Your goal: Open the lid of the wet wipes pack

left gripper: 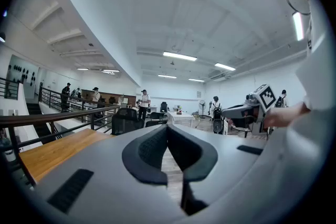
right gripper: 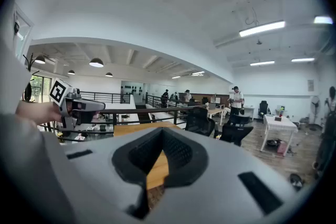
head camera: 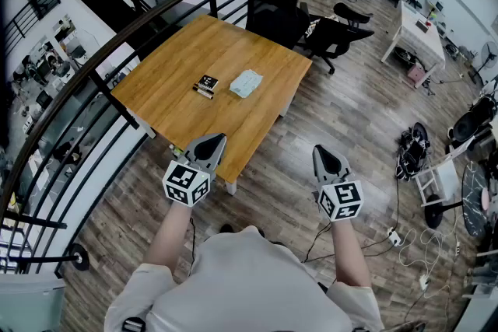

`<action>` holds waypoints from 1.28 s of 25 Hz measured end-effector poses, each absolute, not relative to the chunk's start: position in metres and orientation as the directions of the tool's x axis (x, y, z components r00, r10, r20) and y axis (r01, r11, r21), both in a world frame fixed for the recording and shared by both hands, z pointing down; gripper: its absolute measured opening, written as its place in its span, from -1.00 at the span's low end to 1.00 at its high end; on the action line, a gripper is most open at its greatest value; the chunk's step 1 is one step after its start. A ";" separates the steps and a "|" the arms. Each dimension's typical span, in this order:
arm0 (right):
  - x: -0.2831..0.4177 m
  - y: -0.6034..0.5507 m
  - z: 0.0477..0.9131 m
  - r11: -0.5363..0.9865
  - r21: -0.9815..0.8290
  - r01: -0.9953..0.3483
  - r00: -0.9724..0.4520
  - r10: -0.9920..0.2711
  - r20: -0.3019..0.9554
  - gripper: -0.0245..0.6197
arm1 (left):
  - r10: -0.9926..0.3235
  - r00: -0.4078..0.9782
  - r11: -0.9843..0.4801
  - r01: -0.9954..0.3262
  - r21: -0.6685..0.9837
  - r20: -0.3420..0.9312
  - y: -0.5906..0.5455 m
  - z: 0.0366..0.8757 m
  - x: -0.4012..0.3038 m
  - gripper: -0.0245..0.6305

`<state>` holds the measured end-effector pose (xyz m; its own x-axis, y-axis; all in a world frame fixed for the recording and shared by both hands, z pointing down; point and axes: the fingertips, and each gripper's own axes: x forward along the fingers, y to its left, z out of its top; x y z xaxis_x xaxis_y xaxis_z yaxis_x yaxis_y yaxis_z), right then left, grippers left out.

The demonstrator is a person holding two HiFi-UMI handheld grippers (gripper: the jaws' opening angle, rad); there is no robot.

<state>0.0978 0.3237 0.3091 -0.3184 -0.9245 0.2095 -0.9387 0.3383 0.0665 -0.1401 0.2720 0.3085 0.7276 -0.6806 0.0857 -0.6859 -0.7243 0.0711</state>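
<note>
Well ahead of your left hand-held gripper (head camera: pixel 210 145) and right hand-held gripper (head camera: pixel 326 157) — both clenched, empty — the pack (head camera: pixel 247 83) lies on the worktop (head camera: pixel 179 66), nearer the left.

The head view looks steeply down from well short of the wooden table (head camera: pixel 218 50); the 2 gripper views face level toward it, sharing it.

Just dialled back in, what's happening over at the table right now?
A person stands short of the wooden table, holding the left gripper and the right gripper out in front. Both are shut and empty. The wet wipes pack lies on the table beside a small black box, well ahead of both grippers. Neither gripper has reached the pack yet.
</note>
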 end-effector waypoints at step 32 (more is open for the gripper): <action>0.109 0.326 0.333 0.411 0.014 -0.912 -0.398 -0.891 0.221 -0.67 | -0.682 0.723 -0.721 -0.690 0.068 0.112 0.281 0.329 -0.104 -0.76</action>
<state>0.1095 0.3262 0.3335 -0.3976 -0.8905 0.2212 -0.9117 0.4105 0.0141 -0.1040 0.2809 0.3292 0.7231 -0.6816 0.1124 -0.6899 -0.7207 0.0682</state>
